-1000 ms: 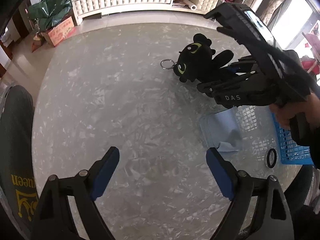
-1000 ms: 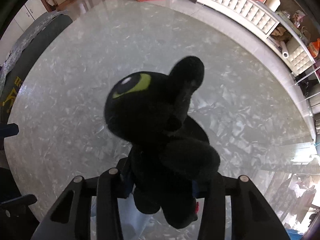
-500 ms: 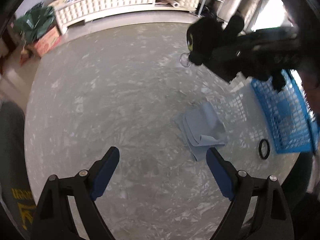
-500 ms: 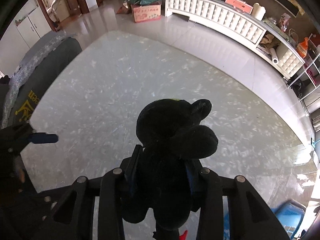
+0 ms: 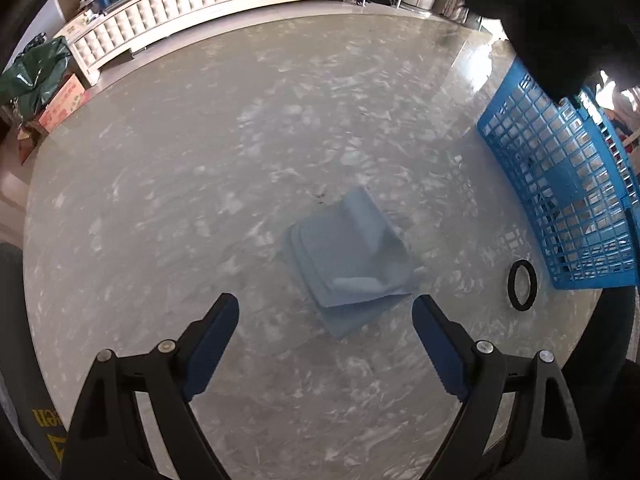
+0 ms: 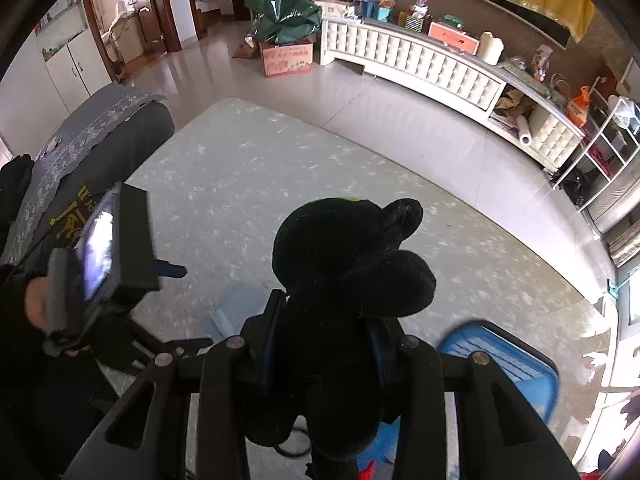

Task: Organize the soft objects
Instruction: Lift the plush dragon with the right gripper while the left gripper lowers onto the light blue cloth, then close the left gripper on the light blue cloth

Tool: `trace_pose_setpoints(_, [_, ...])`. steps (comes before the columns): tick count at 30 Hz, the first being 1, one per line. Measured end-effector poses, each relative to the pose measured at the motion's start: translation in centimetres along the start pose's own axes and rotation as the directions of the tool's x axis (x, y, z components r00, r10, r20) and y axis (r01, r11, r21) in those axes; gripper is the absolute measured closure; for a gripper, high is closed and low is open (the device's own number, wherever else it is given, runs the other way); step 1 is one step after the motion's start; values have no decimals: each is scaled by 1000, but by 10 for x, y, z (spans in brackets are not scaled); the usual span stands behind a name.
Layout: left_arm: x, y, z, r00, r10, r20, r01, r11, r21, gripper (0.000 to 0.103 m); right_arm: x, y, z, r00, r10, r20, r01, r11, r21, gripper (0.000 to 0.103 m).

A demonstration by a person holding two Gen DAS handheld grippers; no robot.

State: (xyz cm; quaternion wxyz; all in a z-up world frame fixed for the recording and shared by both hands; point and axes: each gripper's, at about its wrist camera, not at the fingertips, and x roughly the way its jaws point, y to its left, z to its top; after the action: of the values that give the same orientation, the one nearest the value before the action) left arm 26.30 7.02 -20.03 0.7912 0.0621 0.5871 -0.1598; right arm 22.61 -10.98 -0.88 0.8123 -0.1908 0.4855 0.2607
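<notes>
My right gripper (image 6: 324, 332) is shut on a black plush toy (image 6: 348, 264) and holds it high above the table, next to the blue plastic basket (image 6: 508, 364). In the left wrist view the toy is a dark blur (image 5: 560, 20) over the basket's (image 5: 560, 200) far end. A folded light-blue cloth (image 5: 352, 256) lies on the marble table (image 5: 200, 160) just ahead of my left gripper (image 5: 326, 328), which is open and empty above the table. The cloth's corner also shows in the right wrist view (image 6: 236, 308).
A black rubber ring (image 5: 522, 284) lies on the table between the cloth and the basket. A dark chair back (image 6: 100, 152) stands at the table's left edge. A white cabinet (image 5: 168, 12) and a cardboard box (image 5: 64, 100) sit on the floor beyond.
My right gripper lifted the plush toy off the table and carried it right, over the basket. My left gripper moved toward the blue cloth, still open.
</notes>
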Motion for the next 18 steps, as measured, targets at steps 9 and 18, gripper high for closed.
trace_pose_setpoints(9, [33, -8, 21, 998, 56, -30, -56, 998, -6, 15, -14, -27, -20, 999, -35, 35, 34, 999, 35, 68])
trace_pose_setpoints(18, [67, -12, 35, 996, 72, -56, -72, 997, 2, 15, -30, -53, -47, 997, -62, 41, 58, 994, 89, 68])
